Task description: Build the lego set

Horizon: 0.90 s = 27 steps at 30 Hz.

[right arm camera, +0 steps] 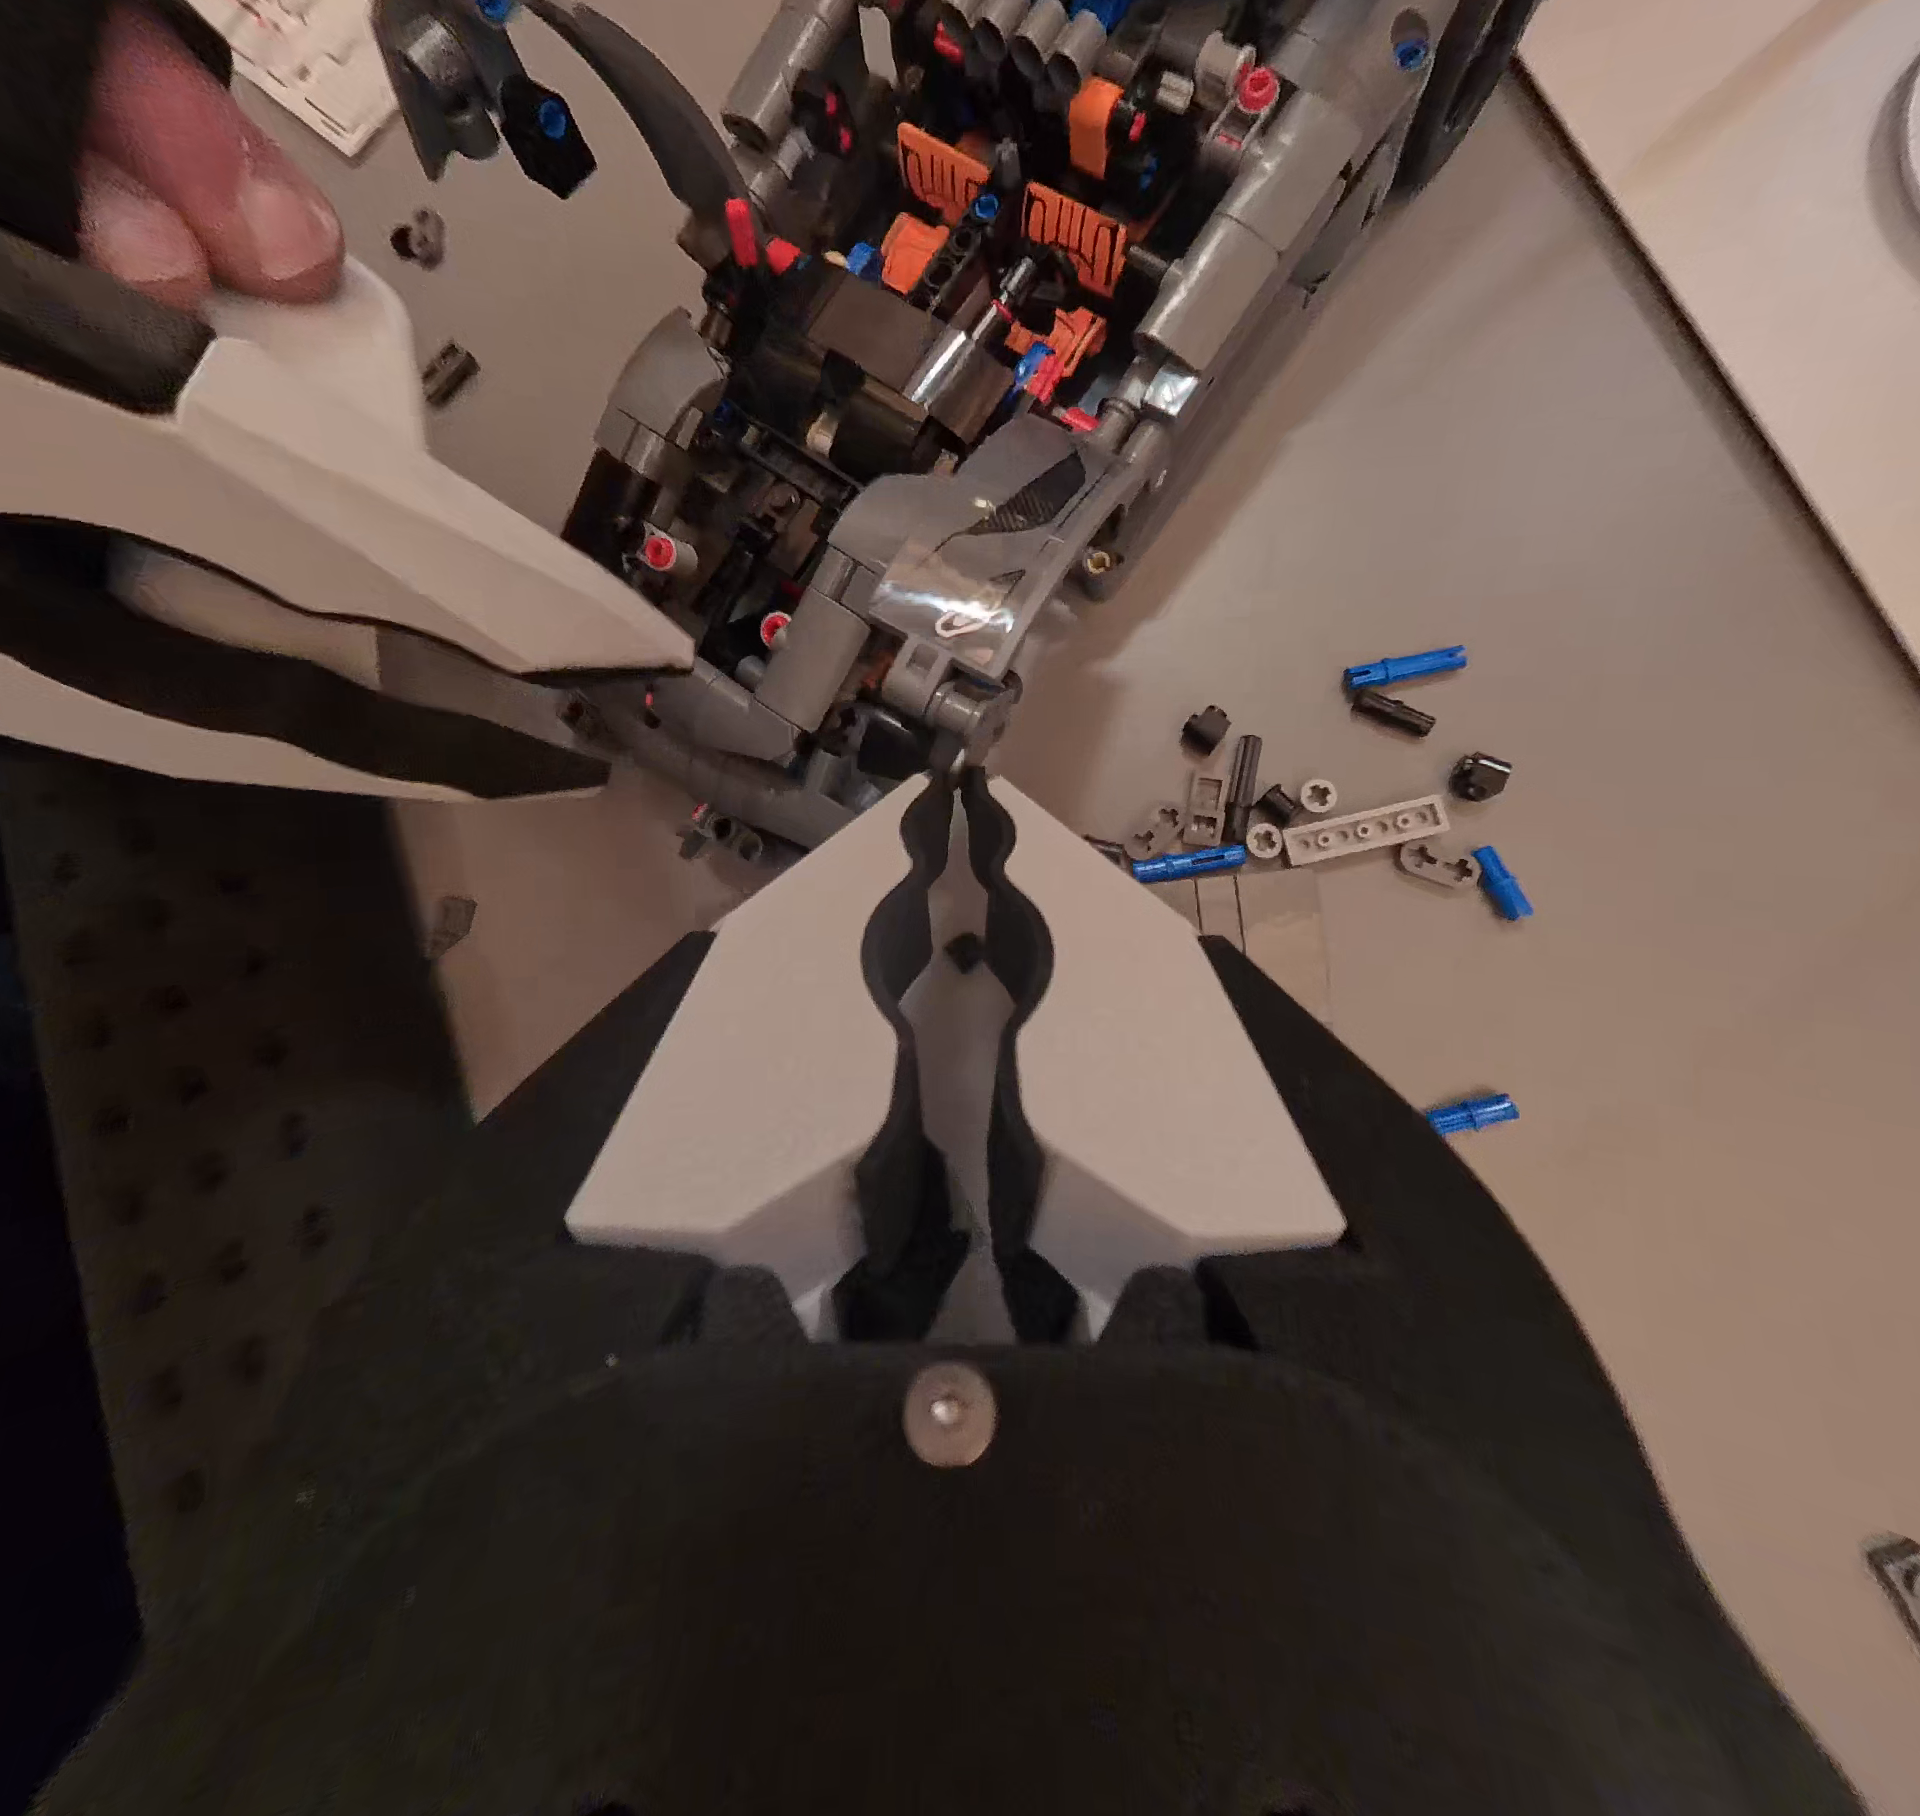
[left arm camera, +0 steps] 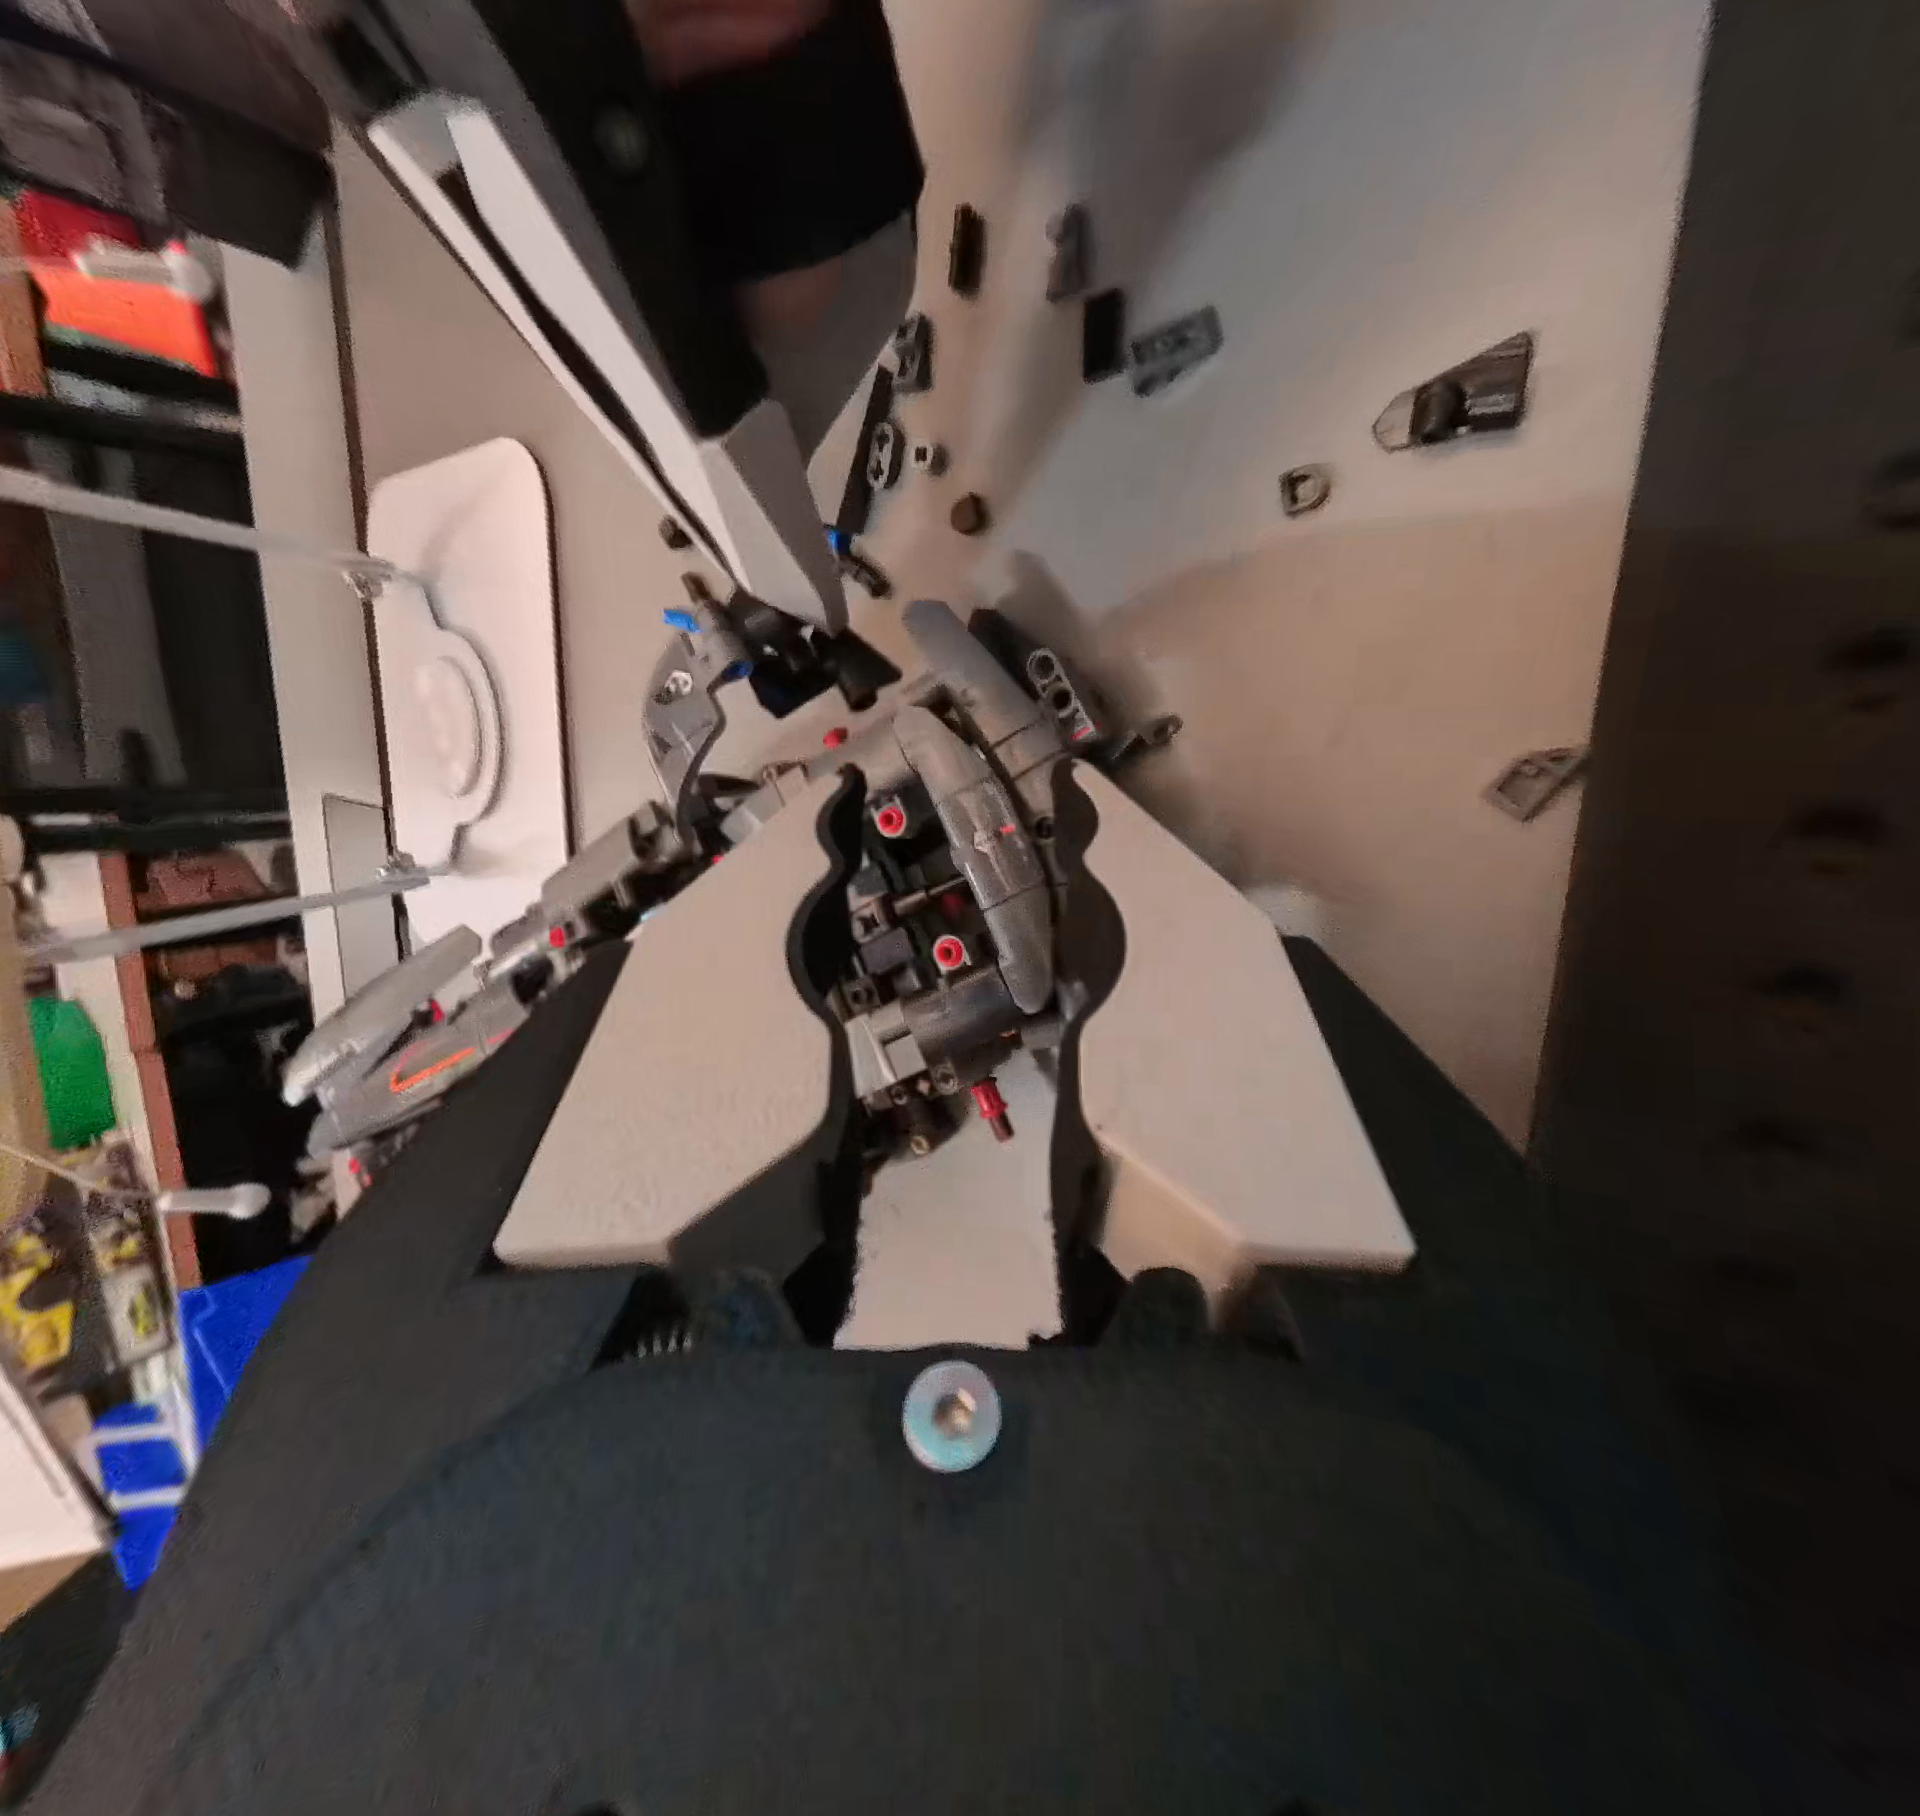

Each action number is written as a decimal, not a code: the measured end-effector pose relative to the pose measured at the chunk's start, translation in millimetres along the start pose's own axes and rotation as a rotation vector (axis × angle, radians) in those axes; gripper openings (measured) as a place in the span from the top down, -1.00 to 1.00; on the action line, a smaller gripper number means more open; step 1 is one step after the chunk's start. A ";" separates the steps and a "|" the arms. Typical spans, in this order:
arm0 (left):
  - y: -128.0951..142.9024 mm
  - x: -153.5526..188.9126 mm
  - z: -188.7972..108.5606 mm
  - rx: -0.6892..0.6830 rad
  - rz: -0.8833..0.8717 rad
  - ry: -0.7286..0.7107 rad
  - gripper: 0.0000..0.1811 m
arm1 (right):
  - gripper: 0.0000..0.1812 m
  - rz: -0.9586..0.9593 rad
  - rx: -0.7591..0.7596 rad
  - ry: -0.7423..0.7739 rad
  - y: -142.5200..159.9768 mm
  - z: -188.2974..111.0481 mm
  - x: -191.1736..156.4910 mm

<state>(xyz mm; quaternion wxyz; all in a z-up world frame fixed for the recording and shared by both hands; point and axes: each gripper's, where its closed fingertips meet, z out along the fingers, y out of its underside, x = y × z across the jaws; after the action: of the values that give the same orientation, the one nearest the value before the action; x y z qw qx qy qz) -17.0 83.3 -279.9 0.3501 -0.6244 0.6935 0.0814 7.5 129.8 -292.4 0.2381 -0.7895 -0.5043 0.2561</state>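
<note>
A grey lego car model [right arm camera: 1039,239] with an orange and black interior lies on the pale table [right arm camera: 1455,436]. My left gripper [left arm camera: 961,779] is shut on the model's end [left arm camera: 977,862], which sits between its white fingers [left arm camera: 707,1018]. It also shows in the right wrist view [right arm camera: 416,561], coming in from the left with a hand on it. My right gripper [right arm camera: 954,779] is shut at its tips on a dark grey connector piece [right arm camera: 961,717] at the end of the model's grey panel [right arm camera: 977,540]. It shows in the left wrist view [left arm camera: 821,613], reaching in from the upper left.
Several loose grey, black and blue pieces [right arm camera: 1351,831] lie on the table to the right, and a blue pin [right arm camera: 1470,1112] lies nearer. More loose pieces [left arm camera: 1174,348] lie farther off. An instruction booklet [right arm camera: 301,0] lies behind. A black perforated board [right arm camera: 208,1039] stands beside the table. The left gripper's tips are roughly 6 cm from the right gripper's. The blue pin [right arm camera: 1470,1112] is closer to my right gripper, around 12 cm from its tips; the left tips are 15 cm off.
</note>
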 end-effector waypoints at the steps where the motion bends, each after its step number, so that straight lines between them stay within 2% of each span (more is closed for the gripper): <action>1: 3.3 1.7 3.7 -0.020 -0.012 0.007 0.63 | 0.99 -0.008 -0.016 0.002 2.7 1.2 -0.2; 5: 9.0 7.4 11.9 -0.056 -0.100 0.071 0.62 | 0.99 -0.033 -0.054 0.035 8.0 3.7 1.9; 12: 15.5 16.2 17.9 -0.084 -0.149 0.130 0.61 | 1.00 -0.030 -0.085 0.035 14.1 7.9 4.2; 27: 34.0 24.1 5.1 -0.054 -0.092 0.201 0.62 | 1.00 -0.052 -0.117 -0.033 17.9 23.0 -12.1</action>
<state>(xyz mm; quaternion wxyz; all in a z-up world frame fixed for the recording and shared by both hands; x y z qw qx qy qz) -45.8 73.6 -308.8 0.2651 -0.6698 0.6933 0.0209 0.4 114.7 -319.0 0.1897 -0.7844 -0.5427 0.2328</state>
